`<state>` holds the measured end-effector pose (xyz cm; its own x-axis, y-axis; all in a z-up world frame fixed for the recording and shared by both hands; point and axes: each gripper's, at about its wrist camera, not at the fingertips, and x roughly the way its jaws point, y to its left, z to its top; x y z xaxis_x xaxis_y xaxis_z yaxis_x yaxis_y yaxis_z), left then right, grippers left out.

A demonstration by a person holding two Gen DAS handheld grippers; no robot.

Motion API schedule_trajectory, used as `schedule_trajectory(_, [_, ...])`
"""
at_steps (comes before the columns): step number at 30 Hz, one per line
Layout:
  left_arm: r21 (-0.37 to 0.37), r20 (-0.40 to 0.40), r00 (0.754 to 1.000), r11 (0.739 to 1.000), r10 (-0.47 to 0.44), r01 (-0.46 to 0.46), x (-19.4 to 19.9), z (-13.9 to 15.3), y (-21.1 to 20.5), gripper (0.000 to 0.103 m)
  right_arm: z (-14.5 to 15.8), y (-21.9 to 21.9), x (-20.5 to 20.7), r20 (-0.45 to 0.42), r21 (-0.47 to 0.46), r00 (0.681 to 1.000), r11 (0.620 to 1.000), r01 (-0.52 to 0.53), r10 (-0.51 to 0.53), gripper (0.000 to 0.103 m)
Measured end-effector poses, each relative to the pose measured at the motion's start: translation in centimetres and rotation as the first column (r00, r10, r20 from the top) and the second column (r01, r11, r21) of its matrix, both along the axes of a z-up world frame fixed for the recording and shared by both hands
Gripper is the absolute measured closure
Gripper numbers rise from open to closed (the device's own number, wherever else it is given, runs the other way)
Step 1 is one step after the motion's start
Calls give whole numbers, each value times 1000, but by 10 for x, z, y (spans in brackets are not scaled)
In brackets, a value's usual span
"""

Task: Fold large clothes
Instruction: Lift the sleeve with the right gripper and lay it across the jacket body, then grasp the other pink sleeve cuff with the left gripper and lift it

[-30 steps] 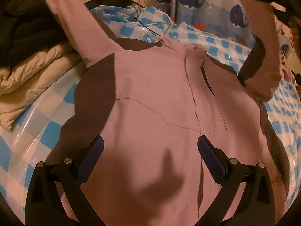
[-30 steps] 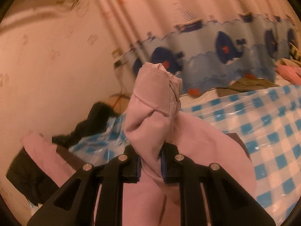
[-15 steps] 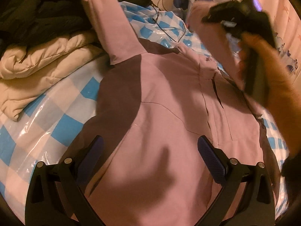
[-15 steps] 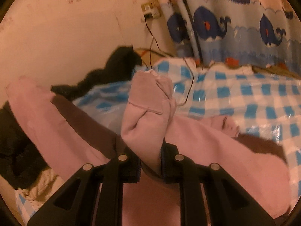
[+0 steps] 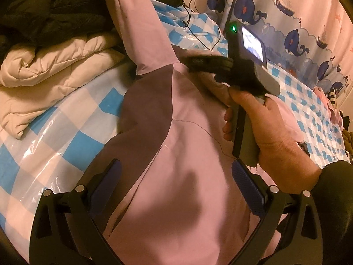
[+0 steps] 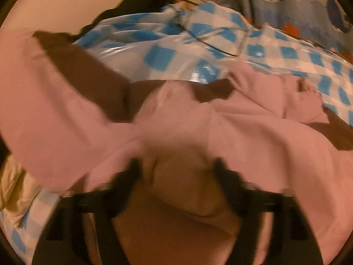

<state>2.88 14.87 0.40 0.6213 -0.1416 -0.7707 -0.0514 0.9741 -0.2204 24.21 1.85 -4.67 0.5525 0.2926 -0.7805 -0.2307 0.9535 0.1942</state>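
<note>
Across the blue-and-white checked sheet [image 5: 72, 137] lies the pink garment [image 5: 181, 176], spread flat on its front, with a darker brown panel [image 5: 145, 110] running down one side and one sleeve [image 5: 132, 22] stretched away toward the wall. Beside that sleeve sits a folded cream quilt [image 5: 50, 66], with dark clothes [image 5: 44, 11] heaped behind it, and a whale-print curtain [image 5: 286, 22] hangs along the far edge. Low over the garment's body hangs the left gripper [image 5: 176, 181], its jaws spread wide with nothing between them. Farther up, over the chest, a bare hand [image 5: 269, 132] holds the right gripper [image 6: 176, 172] by its handle, its small screen lit. The right wrist view is blurred; the fingers [image 6: 130, 176] stand apart on either side of a bunched fold of pink cloth [image 6: 176, 132], and whether they grip that cloth cannot be told. A thin black cable [image 5: 198, 37] trails over the sheet near the collar.
</note>
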Motion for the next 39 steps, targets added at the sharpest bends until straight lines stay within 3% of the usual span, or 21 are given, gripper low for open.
schedule_trajectory(3, [2, -1, 1000, 1000, 0, 0, -1, 0, 0, 7, 19, 10, -11, 39, 50, 997, 996, -72, 70, 29])
schedule_trajectory(6, [1, -2, 1000, 1000, 7, -7, -1, 0, 3, 7, 45, -3, -25, 127, 99, 991, 994, -53, 40, 27])
schedule_trajectory(9, [-4, -3, 1000, 1000, 13, -13, -2, 0, 6, 7, 49, -36, -28, 153, 39, 982, 994, 106, -111, 27])
schedule_trajectory(11, [-8, -4, 1000, 1000, 17, -17, -2, 0, 8, 7, 40, -68, -28, 139, 10, 962, 972, 237, -236, 27])
schedule_trajectory(14, [-13, -6, 1000, 1000, 19, -19, -2, 0, 9, 7, 23, -127, -33, 116, -9, 890, 895, 445, -441, 27])
schedule_trajectory(15, [-13, -6, 1000, 1000, 18, -18, -2, 0, 9, 7, 12, -148, -33, 85, -14, 858, 861, 509, -506, 27])
schedule_trajectory(17, [-16, -8, 1000, 1000, 13, -13, -1, 0, 7, 7, -18, -170, -23, -31, -53, 847, 847, 529, -531, 26])
schedule_trajectory(19, [-6, -11, 1000, 1000, 4, -4, 0, -2, 2, 7, -42, -166, -11, -121, -147, 872, 877, 457, -475, 24])
schedule_trajectory(20, [5, -13, 1000, 1000, 0, 0, 1, -3, 0, 7, -41, -161, -9, -111, -178, 884, 884, 432, -454, 24])
schedule_trajectory(23, [18, -16, 1000, 1000, -1, 1, 3, -6, -4, 7, -24, -165, -15, -124, -66, 899, 908, 414, -419, 24])
schedule_trajectory(25, [21, -13, 1000, 1000, 3, -2, 5, -6, -6, 7, -6, -158, -31, -98, -16, 932, 937, 348, -348, 23])
schedule_trajectory(28, [46, 32, 999, 999, 2, -3, 2, 2, -8, 7, 7, -127, -67, -72, -42, 987, 989, 143, -146, 22])
schedule_trajectory(30, [85, 102, 995, 996, 0, -8, -7, 18, -7, 7, 10, -118, -100, -68, -57, 995, 996, 71, -75, 19])
schedule_trajectory(31, [84, 160, 987, 996, -15, 2, -13, 34, -3, 7, 9, -117, -126, -79, -42, 996, 999, 32, -35, 19])
schedule_trajectory(34, [49, 237, 971, 999, 0, -11, -12, 79, 20, 7, 3, -127, -186, -104, -8, 995, 1000, -15, 14, 18])
schedule_trajectory(37, [51, 298, 954, 999, -14, -2, 6, 152, 47, 7, -14, -142, -230, -117, 1, 991, 998, -63, 62, 17])
schedule_trajectory(39, [56, 360, 932, 996, 39, -63, 23, 217, 77, 7, -18, -151, -254, -76, 11, 993, 996, -91, 91, 16])
